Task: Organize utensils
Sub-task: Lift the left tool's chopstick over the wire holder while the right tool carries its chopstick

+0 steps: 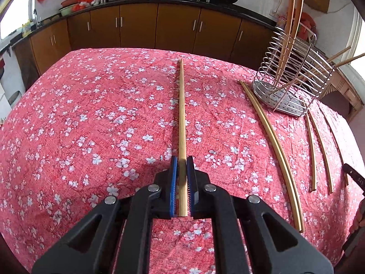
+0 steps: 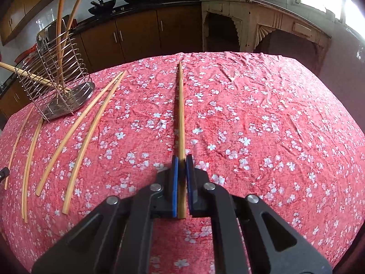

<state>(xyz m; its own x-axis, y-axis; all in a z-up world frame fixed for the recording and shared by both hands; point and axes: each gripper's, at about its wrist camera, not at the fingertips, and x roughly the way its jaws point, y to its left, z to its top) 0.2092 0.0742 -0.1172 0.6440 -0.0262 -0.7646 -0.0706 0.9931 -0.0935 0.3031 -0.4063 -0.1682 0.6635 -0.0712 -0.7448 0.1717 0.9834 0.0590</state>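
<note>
Chopstick pinched in each gripper, wire holder not yet reached.
Left gripper [image 1: 182, 163] clenched on a chopstick [image 1: 181, 114]; right gripper [image 2: 181, 161] likewise (its own chopstick [image 2: 181, 114]); next, probably, tips into wire holder [image 2: 57, 77].

upright chopsticks [image 1: 294, 11] in the wire holder [image 1: 294, 73] — tops cut off by the frame edge

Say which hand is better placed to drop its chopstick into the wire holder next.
Probably either. Both the left gripper and right gripper clamp a pale wooden chopstick, and the silver wire utensil holder stands between them; which is nearer is unclear.
</note>
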